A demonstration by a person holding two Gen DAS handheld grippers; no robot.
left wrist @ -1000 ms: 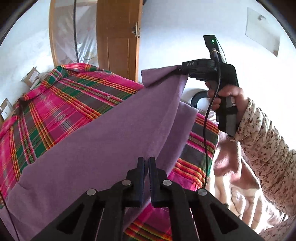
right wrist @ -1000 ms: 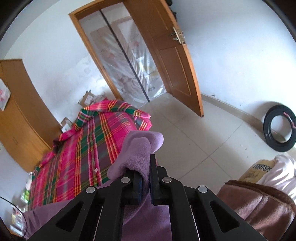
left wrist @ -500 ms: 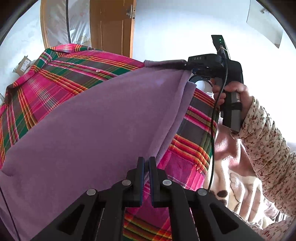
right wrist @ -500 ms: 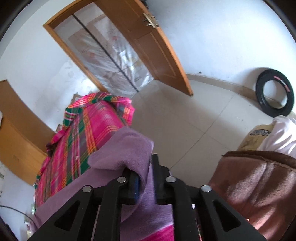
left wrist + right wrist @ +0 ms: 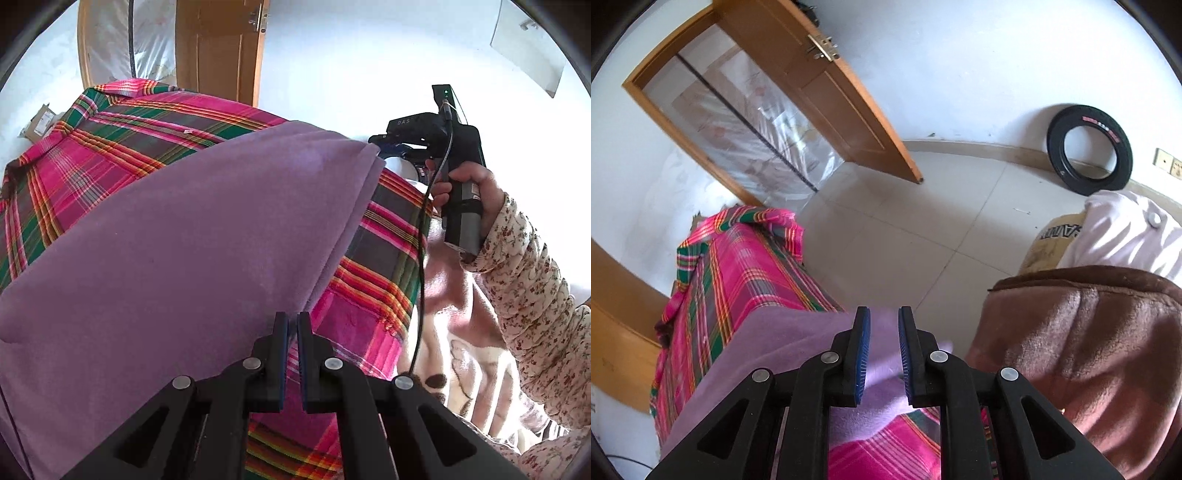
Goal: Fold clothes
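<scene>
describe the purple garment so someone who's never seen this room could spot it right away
Find the plaid bedcover in pink, green and orange. The purple cloth lies spread over its near end. It is the only plain, unpatterned fabric there, unlike the fuzzy brown blanket beside it.

Black grippers, blue-edged pads, silver screws, floral sleeve, perhaps knit

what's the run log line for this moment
left tongs: shut on purple cloth | right tongs: open, cloth below | plaid cover: under cloth
</scene>
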